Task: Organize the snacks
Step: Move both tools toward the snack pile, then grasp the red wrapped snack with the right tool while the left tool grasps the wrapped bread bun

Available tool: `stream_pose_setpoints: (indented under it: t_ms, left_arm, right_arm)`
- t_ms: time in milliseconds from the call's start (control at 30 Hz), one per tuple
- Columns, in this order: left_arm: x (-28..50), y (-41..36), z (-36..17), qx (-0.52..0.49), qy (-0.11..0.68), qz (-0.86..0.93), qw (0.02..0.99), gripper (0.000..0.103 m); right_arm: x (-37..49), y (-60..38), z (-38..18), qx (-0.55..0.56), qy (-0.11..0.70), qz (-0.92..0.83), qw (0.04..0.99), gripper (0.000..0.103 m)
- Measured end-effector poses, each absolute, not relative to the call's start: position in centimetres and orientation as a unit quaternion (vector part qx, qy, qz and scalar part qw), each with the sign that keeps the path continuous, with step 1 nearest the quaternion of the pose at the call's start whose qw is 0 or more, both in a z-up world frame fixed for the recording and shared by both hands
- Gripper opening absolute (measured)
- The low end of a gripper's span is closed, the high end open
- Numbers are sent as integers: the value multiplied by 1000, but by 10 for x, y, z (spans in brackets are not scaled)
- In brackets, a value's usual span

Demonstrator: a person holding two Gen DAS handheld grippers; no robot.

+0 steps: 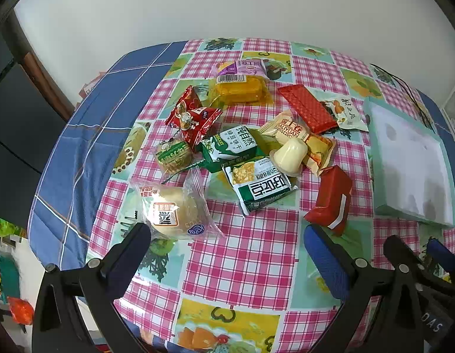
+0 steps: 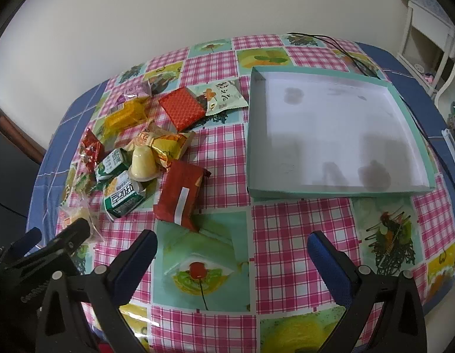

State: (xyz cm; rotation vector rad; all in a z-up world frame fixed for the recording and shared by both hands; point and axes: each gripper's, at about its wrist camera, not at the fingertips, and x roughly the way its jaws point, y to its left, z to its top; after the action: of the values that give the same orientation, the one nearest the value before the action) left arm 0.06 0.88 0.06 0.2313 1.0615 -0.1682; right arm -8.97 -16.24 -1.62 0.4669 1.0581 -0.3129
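Snacks lie heaped on the left part of the table [image 1: 245, 253], wrappers overlapping, which suggests they wait there loose for sorting. In the left wrist view, the left hand-held gripper [image 1: 227, 232] hangs above the near edge of the pile with its fingers spread wide and nothing between them. A clear-wrapped bun [image 1: 171, 206] sits just beyond its left fingertip, and a red packet [image 1: 330, 198] just beyond its right one. Deeper in the heap a pudding cup [image 1: 289, 154] stands upside down, propped against a green biscuit pack [image 1: 230, 147]. At the right edge lies the shallow teal tray [image 1: 374, 153], apart from the pile, probably the place the snacks belong. The right hand-held gripper's tips show at the lower right corner.

In the right wrist view, the right hand-held gripper [image 2: 231, 239] also gapes, holding nothing, poised over bare cloth between pile and tray. The tray [image 2: 251, 135] holds nothing, its white floor showing only stains, so by my judgement no snack has yet been sorted. The red packet [image 2: 180, 194] lies nearest it, tilted on its neighbours, a likely first pick.
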Motion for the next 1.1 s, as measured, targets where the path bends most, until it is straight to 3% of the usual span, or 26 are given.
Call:
stream_pose_setpoints:
  t_ms: [667,1100]
  left_arm:
    - [6,26,3,69,500,-87,859,103]
    - [50,72,-11,17,527,-68,847,103]
  right_arm:
    - [-83,-152,-23,209,505,-147,824,103]
    - [-39,-128,-27,221,504,-82,831,103]
